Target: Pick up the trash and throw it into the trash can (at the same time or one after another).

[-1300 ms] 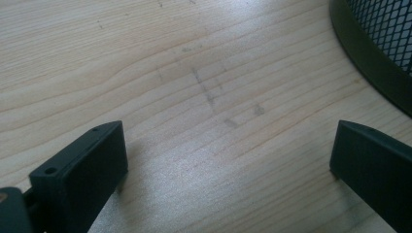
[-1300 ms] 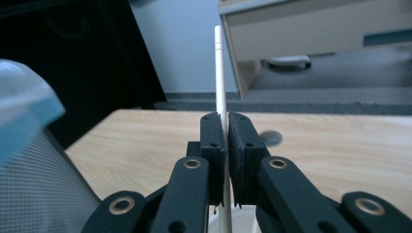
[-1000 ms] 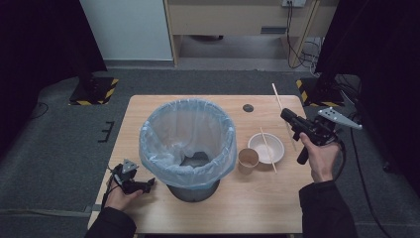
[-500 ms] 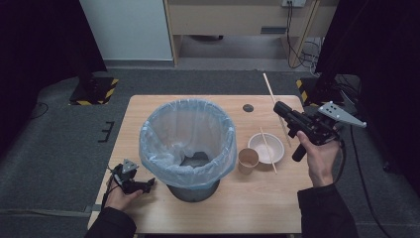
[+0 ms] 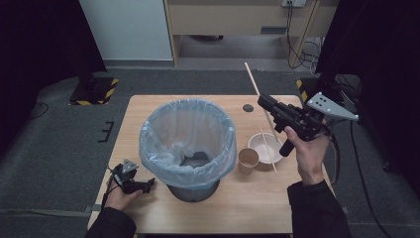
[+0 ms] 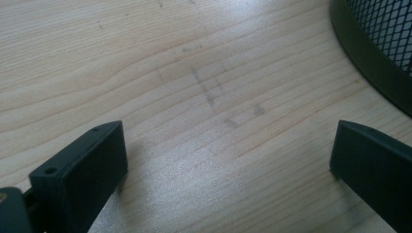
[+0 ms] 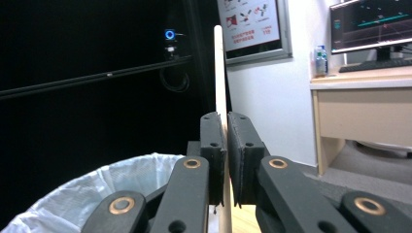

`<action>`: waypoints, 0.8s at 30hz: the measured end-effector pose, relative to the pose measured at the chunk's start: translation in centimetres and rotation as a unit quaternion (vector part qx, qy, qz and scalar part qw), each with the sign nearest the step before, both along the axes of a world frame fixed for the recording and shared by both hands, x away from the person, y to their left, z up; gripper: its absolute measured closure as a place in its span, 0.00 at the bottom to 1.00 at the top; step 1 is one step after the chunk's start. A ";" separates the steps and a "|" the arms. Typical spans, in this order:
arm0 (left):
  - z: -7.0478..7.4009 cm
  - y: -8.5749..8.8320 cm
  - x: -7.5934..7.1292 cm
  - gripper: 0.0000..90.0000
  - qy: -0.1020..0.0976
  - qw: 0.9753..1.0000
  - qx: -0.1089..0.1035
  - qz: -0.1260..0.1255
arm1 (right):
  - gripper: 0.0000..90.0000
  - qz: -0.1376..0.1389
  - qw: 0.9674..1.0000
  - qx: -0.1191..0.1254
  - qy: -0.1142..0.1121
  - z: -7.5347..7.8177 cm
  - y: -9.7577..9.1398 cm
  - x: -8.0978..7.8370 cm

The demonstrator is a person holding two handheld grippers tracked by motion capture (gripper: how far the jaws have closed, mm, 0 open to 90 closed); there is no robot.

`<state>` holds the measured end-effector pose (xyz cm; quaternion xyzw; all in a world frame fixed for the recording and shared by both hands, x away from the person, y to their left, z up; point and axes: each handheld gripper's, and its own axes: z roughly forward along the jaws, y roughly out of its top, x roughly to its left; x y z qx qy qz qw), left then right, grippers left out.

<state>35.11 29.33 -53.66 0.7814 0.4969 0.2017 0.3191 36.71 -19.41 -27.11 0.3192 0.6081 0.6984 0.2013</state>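
My right gripper [image 5: 264,102] is raised above the table's right side, shut on a wooden chopstick [image 5: 254,84] that slants up and to the back left. In the right gripper view the chopstick [image 7: 219,68] stands upright between the closed jaws of the gripper [image 7: 227,127]. A second chopstick [image 5: 267,147] lies across a white bowl [image 5: 257,144], with a brown paper cup [image 5: 247,159] beside it. My left gripper [image 5: 148,183] rests low at the table's front left, open, with bare wood between the jaws of the gripper [image 6: 228,160]. A black mesh bin [image 5: 190,190] with a clear liner [image 5: 186,134] stands mid-table.
The bin's black rim [image 6: 369,58] lies close to my left gripper's right jaw. A small dark disc [image 5: 248,107] sits at the table's back. Desks, a monitor [image 7: 371,24] and cables [image 5: 302,39] stand beyond the wooden table [image 5: 247,208].
My right gripper has lifted and moved left toward the bin, and the chopstick it holds now points higher. The left gripper has stayed put.
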 end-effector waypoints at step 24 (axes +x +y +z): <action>0.0 0.0 0.0 0.00 0.000 1.000 -0.001 0.001 | 0.96 0.064 0.998 -0.003 -0.010 2.2 7.6 0.0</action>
